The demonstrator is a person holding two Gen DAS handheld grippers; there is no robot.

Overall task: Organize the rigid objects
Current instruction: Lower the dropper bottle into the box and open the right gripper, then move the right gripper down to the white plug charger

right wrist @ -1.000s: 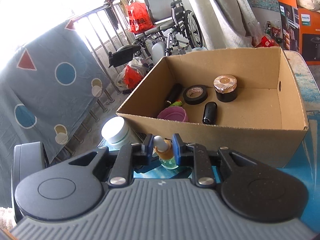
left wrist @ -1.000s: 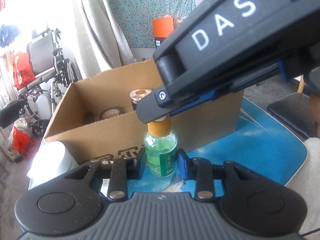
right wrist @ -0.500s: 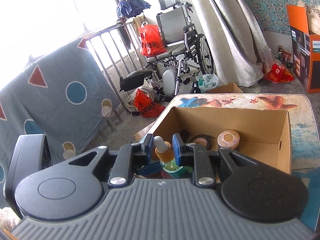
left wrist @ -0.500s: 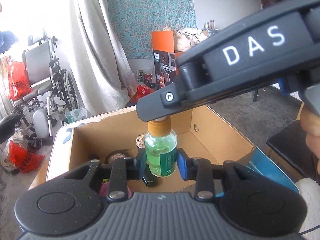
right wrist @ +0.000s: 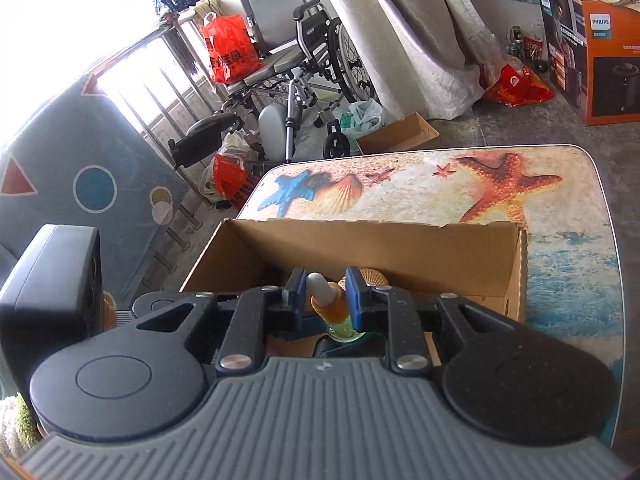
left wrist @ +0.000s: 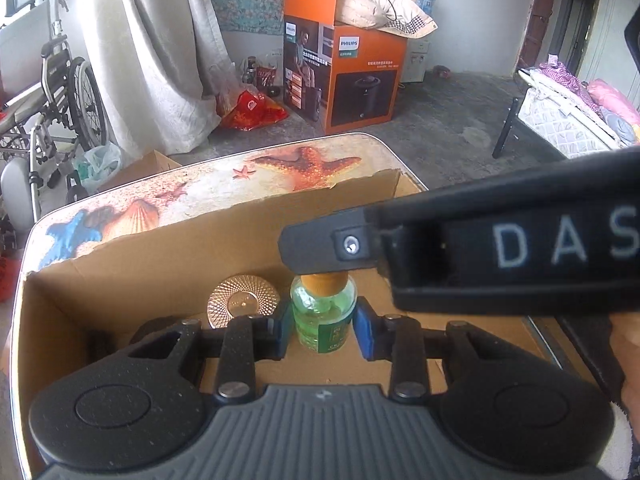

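- Left gripper (left wrist: 323, 330) grasps the green bottle's (left wrist: 323, 316) body, over the cardboard box (left wrist: 120, 280).
- Right gripper (right wrist: 322, 300) is clenched on the bottle's dropper top (right wrist: 320, 285).
- Box stands at the table's (right wrist: 568, 248) near edge.

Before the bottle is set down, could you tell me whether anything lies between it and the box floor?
Nothing visible blocks it. The green bottle hangs inside the cardboard box, held by both tools; bare cardboard shows beside and below it. The copper-lidded jar sits close on its left.

One green dropper bottle (left wrist: 323, 312), one cardboard box (left wrist: 132, 276), one copper-lidded jar (left wrist: 243, 301), two grippers (left wrist: 323, 332) (right wrist: 325, 298), one wheelchair (right wrist: 304, 52), one orange carton (left wrist: 348, 76)
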